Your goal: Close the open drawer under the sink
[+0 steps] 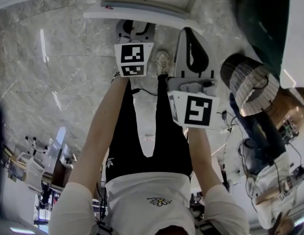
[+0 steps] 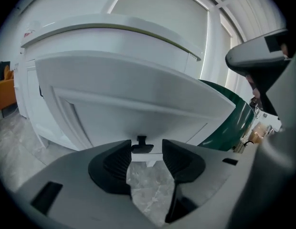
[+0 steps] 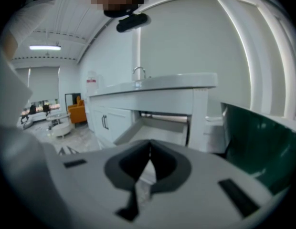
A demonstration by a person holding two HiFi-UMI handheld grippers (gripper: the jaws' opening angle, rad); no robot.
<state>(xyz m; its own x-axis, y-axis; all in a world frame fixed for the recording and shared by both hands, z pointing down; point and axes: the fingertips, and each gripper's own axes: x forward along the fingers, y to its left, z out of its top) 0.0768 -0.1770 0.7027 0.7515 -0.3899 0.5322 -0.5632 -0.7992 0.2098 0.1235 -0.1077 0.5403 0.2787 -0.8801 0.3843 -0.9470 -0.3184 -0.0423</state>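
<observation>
The drawer [image 2: 138, 99] stands pulled out beneath the sink counter [image 3: 157, 85], at twelve o'clock in the head view. Its white front fills the left gripper view. Its black handle [image 2: 142, 147] shows in the gap of the left gripper [image 2: 147, 157], whose jaws stand wide apart and clamp nothing. The right gripper [image 3: 149, 147], at four o'clock from the left one in the head view, has its jaws pressed together, empty. A dark green curved object [image 3: 262, 142] sits at three o'clock.

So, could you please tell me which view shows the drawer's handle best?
The left gripper view: the black handle sits close, framed by the open left gripper. The right gripper view shows the open drawer from afar, handle not discernible. The head view shows only its top edge.
</observation>
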